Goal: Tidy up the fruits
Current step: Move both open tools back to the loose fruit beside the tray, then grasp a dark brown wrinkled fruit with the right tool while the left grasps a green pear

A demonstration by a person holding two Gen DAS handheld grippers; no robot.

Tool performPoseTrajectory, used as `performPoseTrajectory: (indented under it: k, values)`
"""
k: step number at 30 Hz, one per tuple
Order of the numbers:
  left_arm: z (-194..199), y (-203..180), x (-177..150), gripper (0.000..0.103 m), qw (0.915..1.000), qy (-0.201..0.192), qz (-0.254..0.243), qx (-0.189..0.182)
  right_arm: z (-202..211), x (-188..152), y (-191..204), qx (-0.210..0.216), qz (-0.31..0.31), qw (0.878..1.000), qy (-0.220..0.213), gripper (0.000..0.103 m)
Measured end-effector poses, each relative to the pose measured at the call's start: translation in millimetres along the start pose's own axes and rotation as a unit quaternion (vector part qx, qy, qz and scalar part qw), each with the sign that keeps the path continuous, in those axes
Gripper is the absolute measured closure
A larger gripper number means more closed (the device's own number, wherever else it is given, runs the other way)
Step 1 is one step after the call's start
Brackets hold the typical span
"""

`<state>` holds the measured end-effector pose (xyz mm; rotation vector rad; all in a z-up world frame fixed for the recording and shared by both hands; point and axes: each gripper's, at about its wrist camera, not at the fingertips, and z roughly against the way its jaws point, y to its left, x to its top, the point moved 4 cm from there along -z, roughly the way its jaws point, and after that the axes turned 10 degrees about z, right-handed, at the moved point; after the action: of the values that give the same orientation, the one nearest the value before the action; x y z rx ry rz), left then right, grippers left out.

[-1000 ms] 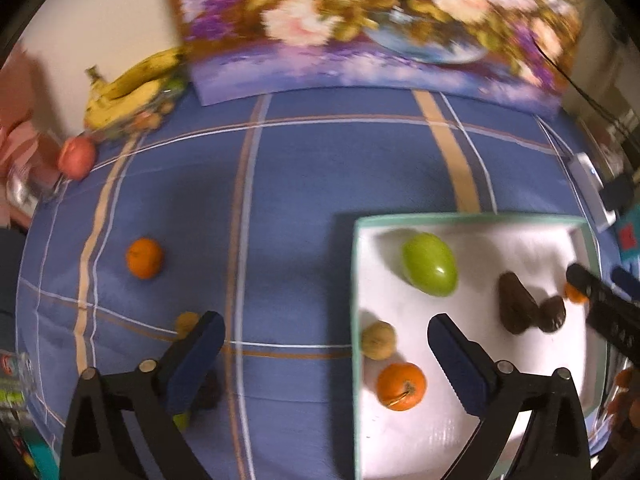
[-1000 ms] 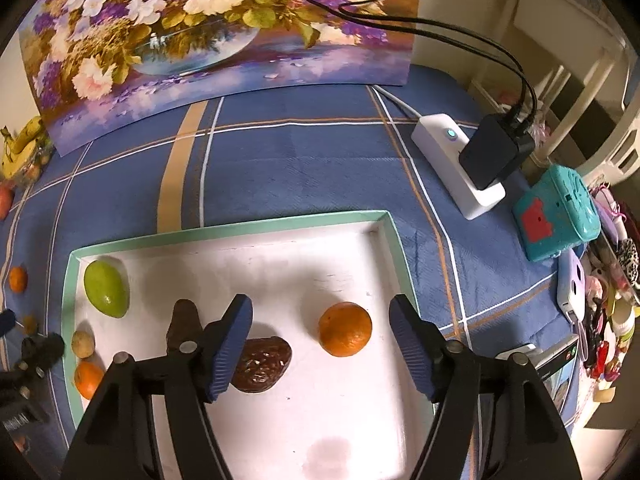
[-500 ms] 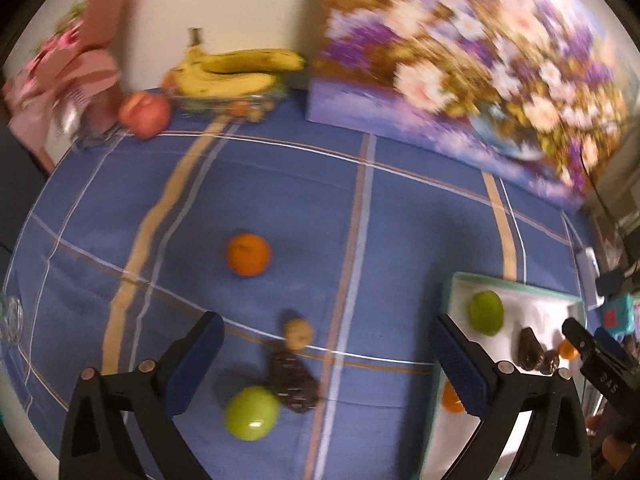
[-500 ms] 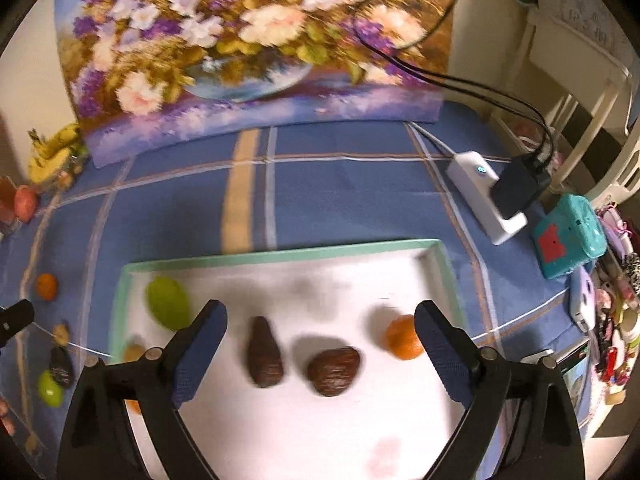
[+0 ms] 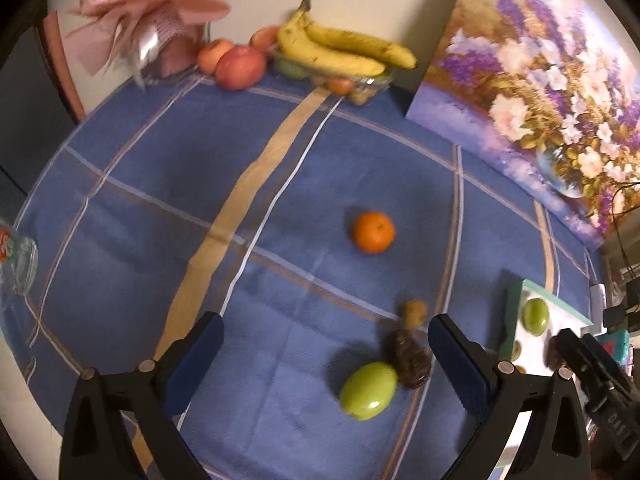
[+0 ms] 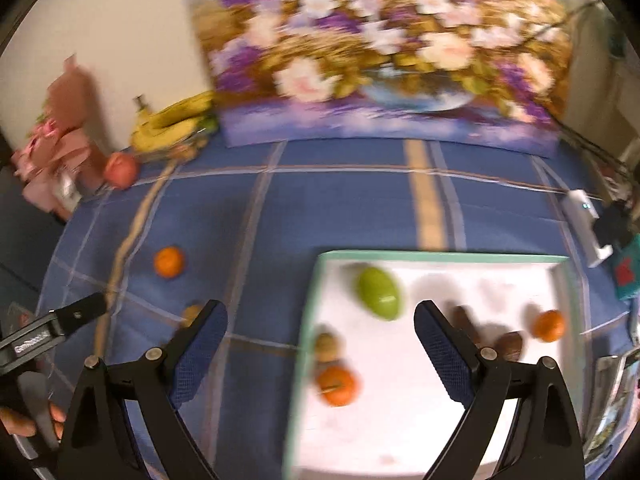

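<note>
My left gripper (image 5: 325,345) is open and empty above the blue checked cloth. A green fruit (image 5: 368,390), a dark brown fruit (image 5: 409,358) and a small tan fruit (image 5: 414,313) lie between its fingers. An orange (image 5: 373,231) sits farther ahead. My right gripper (image 6: 320,340) is open and empty over the left edge of the white tray (image 6: 440,257). The tray holds a green fruit (image 6: 379,293), a tan fruit (image 6: 328,346), an orange (image 6: 337,385), two dark brown fruits (image 6: 510,345) and another orange (image 6: 549,325).
Bananas (image 5: 340,46) on a clear dish and red apples (image 5: 240,67) stand at the back by the wall. A flower painting (image 6: 376,52) leans there. A pink wrapped bouquet (image 5: 152,20) is at the back left. A white power strip (image 6: 586,220) and clutter lie at the right.
Both grippers swung left. The left view moved off the tray to the loose fruits on the cloth. The right view now takes in the tray's left edge. Both stayed open.
</note>
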<state>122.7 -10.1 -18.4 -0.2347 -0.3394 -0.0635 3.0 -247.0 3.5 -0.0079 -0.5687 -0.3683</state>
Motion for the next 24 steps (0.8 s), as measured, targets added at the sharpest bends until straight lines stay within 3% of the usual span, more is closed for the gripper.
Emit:
performPoseTrajectory:
  k: [3, 5, 6, 11, 12, 17, 24]
  values:
    - [-13, 15, -8, 0.0, 0.9995, 0.021, 0.017, 0.015, -10, -2, 25, 0.021, 0.008, 1.0, 0.014, 0.011]
    - [-20, 27, -12, 0.001, 0.9986, 0.032, 0.034, 0.025, -19, -7, 38, 0.036, 0.009, 0.999, 0.027, 0.02]
    - [-22, 31, -13, 0.001, 0.9982, 0.033, 0.04, 0.028, -25, -11, 44, 0.043, 0.008, 0.998, 0.035, 0.026]
    - [-24, 53, -10, 0.003, 0.996, 0.026, 0.07, 0.049, -49, -25, 72, 0.077, 0.01, 0.995, 0.065, 0.036]
    - [-24, 58, -9, 0.005, 0.9954, 0.024, 0.078, 0.05, -53, -26, 78, 0.082, 0.013, 0.994, 0.069, 0.042]
    - [-24, 69, -7, 0.007, 0.9941, 0.025, 0.097, 0.043, -72, -34, 106, 0.097, 0.037, 0.991, 0.089, 0.045]
    - [-29, 52, -12, 0.012, 0.9948, 0.048, 0.089, 0.014, -84, -38, 115, 0.132, 0.026, 0.986, 0.097, 0.066]
